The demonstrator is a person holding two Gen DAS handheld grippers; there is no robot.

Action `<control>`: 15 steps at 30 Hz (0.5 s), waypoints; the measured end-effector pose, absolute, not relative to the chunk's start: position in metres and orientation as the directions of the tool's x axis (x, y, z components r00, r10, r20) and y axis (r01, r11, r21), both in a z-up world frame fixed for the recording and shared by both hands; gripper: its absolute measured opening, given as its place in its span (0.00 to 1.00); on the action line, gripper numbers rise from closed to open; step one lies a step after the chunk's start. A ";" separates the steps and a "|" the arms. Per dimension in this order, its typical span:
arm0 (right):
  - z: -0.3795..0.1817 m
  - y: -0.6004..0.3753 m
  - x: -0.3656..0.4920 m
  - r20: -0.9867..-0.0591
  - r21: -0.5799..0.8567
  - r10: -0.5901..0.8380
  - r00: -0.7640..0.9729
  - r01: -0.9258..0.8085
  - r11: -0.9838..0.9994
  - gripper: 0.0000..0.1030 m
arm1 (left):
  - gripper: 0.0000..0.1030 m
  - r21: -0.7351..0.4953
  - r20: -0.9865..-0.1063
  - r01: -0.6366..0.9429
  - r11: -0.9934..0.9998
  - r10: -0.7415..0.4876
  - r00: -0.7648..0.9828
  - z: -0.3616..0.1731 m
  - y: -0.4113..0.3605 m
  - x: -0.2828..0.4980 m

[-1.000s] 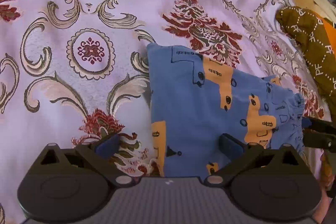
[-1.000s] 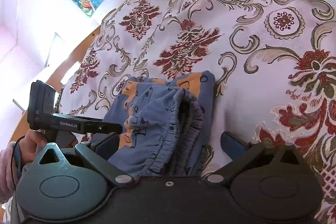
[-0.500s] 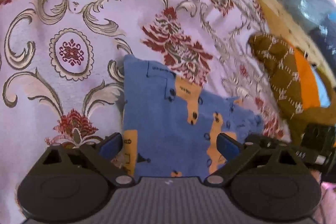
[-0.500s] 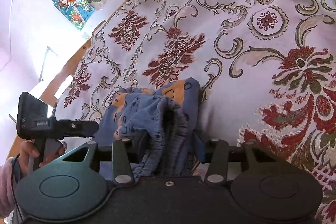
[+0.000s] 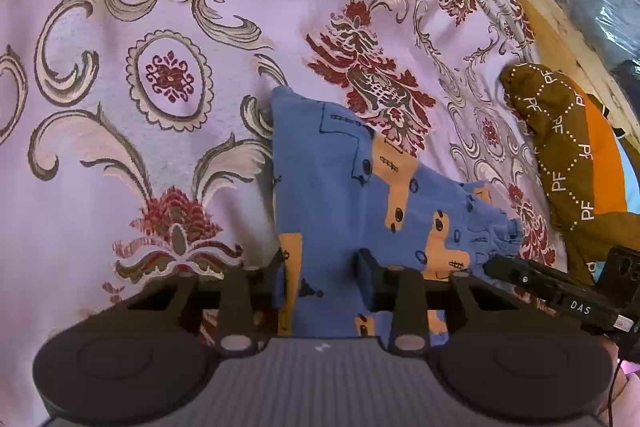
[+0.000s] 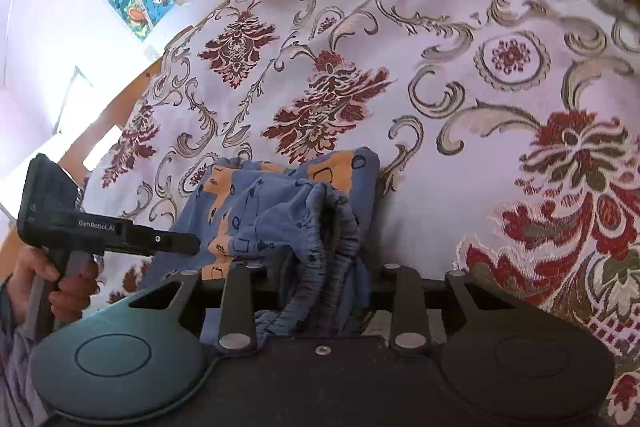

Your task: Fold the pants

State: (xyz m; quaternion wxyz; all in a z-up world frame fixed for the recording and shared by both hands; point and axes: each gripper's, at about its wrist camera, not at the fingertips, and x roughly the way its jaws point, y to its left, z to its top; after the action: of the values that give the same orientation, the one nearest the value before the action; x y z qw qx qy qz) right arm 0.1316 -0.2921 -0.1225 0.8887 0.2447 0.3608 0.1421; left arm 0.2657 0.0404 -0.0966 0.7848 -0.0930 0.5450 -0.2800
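Pants (image 5: 352, 187) lie folded on the bed (image 5: 120, 147). Left gripper (image 5: 320, 283): jaws closing on the near edge, cloth between them. Right gripper (image 6: 320, 287): jaws closing round the bunched waistband. Step looks like gripping for another fold; next needs both to lift together. Pad contact hidden under cloth, near hem cut off.
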 end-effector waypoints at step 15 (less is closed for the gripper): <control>-0.095 -0.266 0.108 -0.523 0.322 0.265 0.810 -0.100 0.941 0.22 | 0.18 -0.344 -0.790 0.446 0.826 -0.511 0.339 -0.070 0.026 0.241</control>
State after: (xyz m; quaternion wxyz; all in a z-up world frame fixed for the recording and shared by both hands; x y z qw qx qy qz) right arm 0.1076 -0.2665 -0.0949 0.9409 0.1411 0.2924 0.0970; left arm 0.2407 0.0256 -0.0705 0.8174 -0.0332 0.4950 -0.2927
